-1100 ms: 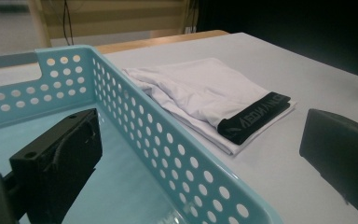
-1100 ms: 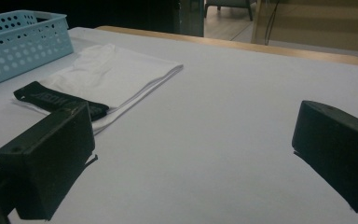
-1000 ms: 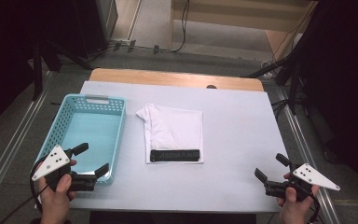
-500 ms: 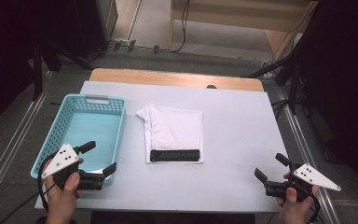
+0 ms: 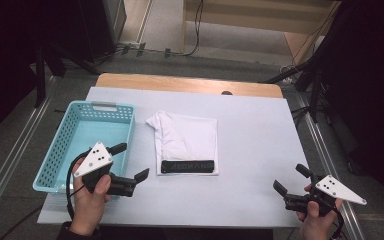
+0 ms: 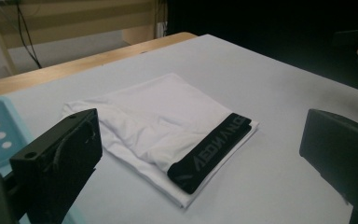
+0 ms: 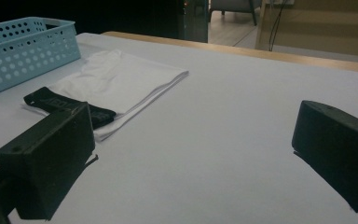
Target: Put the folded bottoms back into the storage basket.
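— Since the earlier frames the left gripper (image 5: 131,162) has been carried away from the near outer edge of the basket (image 5: 54,161), across its near corner and toward the folded white garment (image 5: 187,136). Its jaws are spread wide and nothing is held between them.

— And the right gripper (image 5: 292,180)?

— No shift can be made out. It is held well apart from the garment, on the side away from the basket, jaws likewise parted and empty.

— Where is the garment placed?

— It lies flat on the table (image 5: 260,130) just beside the basket, untouched, its black waistband (image 5: 187,166) along the near edge. From the left gripper view the garment (image 6: 168,121) is framed between the two jaws, the waistband (image 6: 214,149) nearest.

— What is to be concluded?

— An approach by the left gripper is judged to be under way, probably for a grasp at the garment's basket-side edge. No contact has been made yet, and the basket is seen to hold nothing.
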`<action>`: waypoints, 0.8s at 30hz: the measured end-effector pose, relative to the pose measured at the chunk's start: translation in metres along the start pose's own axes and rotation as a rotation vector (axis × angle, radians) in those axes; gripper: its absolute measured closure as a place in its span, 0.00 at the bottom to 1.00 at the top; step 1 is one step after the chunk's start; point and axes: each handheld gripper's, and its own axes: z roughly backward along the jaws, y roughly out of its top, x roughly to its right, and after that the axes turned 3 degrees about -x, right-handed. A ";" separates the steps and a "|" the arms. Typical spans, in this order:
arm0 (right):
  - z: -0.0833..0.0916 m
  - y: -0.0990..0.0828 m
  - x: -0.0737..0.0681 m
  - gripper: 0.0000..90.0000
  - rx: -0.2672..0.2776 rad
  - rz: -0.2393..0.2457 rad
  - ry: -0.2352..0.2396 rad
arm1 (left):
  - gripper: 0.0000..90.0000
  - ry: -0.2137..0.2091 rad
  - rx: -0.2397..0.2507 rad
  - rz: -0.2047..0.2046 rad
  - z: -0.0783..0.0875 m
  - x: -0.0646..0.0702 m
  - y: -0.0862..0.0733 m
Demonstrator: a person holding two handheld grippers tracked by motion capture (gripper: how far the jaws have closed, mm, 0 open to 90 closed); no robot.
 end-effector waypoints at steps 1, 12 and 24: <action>0.000 0.000 0.000 0.00 0.000 0.000 0.001 | 0.00 -0.002 -0.003 0.001 -0.002 0.001 0.003; 0.001 0.000 0.000 0.00 0.000 0.003 0.001 | 0.00 -0.052 -0.027 -0.020 -0.042 0.015 0.035; 0.001 -0.001 0.001 0.00 -0.002 -0.001 -0.002 | 0.00 -0.095 -0.108 0.014 -0.103 0.014 0.050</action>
